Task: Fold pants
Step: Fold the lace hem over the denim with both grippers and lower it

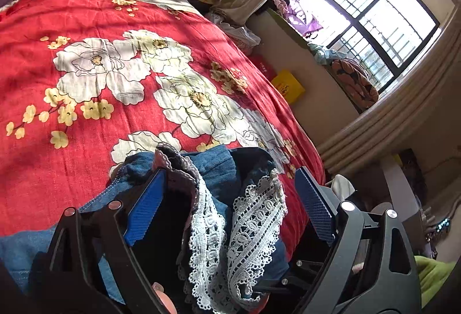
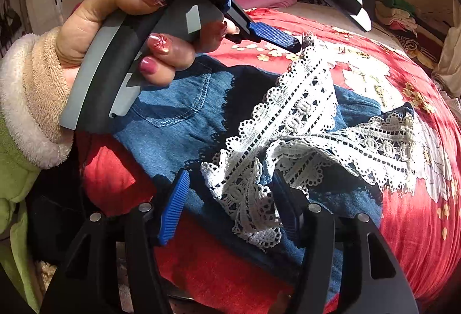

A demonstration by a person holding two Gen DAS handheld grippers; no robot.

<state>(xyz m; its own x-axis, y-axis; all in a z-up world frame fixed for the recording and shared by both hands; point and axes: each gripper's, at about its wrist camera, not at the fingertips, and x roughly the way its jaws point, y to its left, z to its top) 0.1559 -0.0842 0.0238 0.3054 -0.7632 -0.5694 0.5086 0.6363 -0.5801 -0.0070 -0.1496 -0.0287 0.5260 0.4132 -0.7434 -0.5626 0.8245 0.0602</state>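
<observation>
On the red bedspread (image 1: 86,100), both grippers' jaws gape around lace-hemmed denim pants (image 2: 178,109), whose waist is cut off.

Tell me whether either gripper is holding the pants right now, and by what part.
Neither. Both the left gripper and right gripper stand open around the lace-trimmed hems of the denim pants, pads not pressing.

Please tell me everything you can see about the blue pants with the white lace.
The pants look like blue denim, with a stitched back pocket and wide white lace trim at the leg ends. They lie on the red flowered bedcover, with the lace ends folded back over the denim and rumpled. Both tools stand open with lace between their pads: the left tool and the right tool. Neither visibly clamps it.
</observation>
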